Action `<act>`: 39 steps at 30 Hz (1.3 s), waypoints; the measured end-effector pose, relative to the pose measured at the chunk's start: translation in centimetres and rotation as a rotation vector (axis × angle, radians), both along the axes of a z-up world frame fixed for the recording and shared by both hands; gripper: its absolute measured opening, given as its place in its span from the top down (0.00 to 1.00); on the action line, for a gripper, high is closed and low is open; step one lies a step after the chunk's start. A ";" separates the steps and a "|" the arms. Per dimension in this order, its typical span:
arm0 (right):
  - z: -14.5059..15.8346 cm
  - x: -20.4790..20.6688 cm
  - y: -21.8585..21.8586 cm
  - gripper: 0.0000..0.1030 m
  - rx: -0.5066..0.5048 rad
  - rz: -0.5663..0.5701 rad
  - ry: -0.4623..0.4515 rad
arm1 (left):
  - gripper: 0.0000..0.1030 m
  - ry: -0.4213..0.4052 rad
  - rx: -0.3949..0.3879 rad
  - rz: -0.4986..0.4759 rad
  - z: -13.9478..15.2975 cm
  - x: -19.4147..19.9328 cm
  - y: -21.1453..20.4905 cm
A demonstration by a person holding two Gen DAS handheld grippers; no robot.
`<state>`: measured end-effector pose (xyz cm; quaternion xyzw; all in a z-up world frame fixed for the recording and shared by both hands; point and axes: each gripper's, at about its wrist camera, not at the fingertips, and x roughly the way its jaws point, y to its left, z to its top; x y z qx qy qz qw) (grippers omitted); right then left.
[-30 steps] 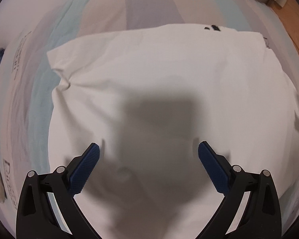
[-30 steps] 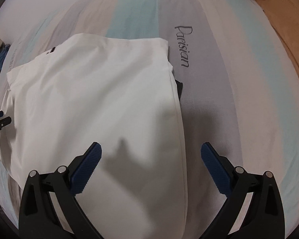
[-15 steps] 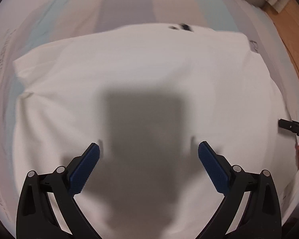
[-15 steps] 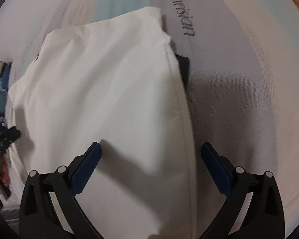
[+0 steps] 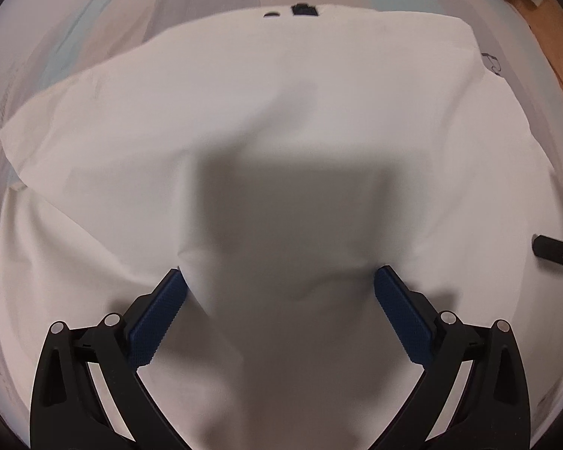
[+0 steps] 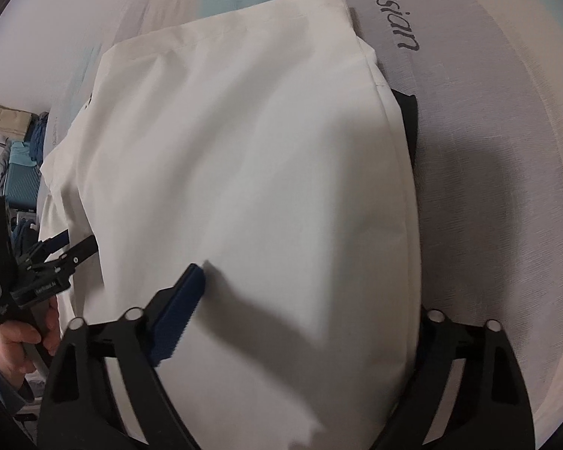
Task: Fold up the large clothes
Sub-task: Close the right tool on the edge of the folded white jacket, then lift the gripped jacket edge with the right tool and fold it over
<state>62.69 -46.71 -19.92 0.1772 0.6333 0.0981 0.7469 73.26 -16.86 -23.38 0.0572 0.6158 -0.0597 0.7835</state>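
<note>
A striped bedspread [image 6: 506, 172] in grey, pale blue and cream bands covers the bed, with the word "Parisian" [image 6: 388, 3] written in dark script on a grey band. On it lies the garment [image 5: 281, 120], a large white piece of clothing folded into a broad slab that fills most of both views; its long hemmed side edge [image 6: 398, 142] runs down the right of the right wrist view, with a strip of dark fabric [image 6: 409, 120] showing from under it. A small dark tag [image 5: 304, 9] sits at the garment's far edge in the left wrist view. The left gripper [image 5: 279, 292] points steeply down at the middle of the garment, its jaws spread wide and released, both blue pads at or just above the cloth, which bunches into a low ridge between them; whether the tips press it I cannot tell. The right gripper [image 6: 307, 300] straddles the hemmed edge and has just been closing, with the white cloth between its jaws; its left pad [image 6: 180, 311] lies on top of the fabric while the right one is hidden behind the edge, so it is not yet clamped. At the left of the right wrist view a hand [image 6: 26, 333] in a blue sleeve holds the left gripper's handle. Wood floor [image 5: 555, 37] shows past the bed.
</note>
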 end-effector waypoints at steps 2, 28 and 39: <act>0.7 0.3 -0.1 0.34 0.004 0.006 -0.003 | 0.05 0.004 -0.002 -0.001 -0.1 0.2 0.1; 5.0 -0.8 0.8 0.63 0.168 0.044 -0.139 | 0.05 0.016 -0.004 -0.014 -0.6 -0.2 0.4; 0.8 0.1 0.6 0.57 -0.008 0.033 -0.002 | 0.05 0.017 -0.005 -0.011 0.1 -0.6 0.1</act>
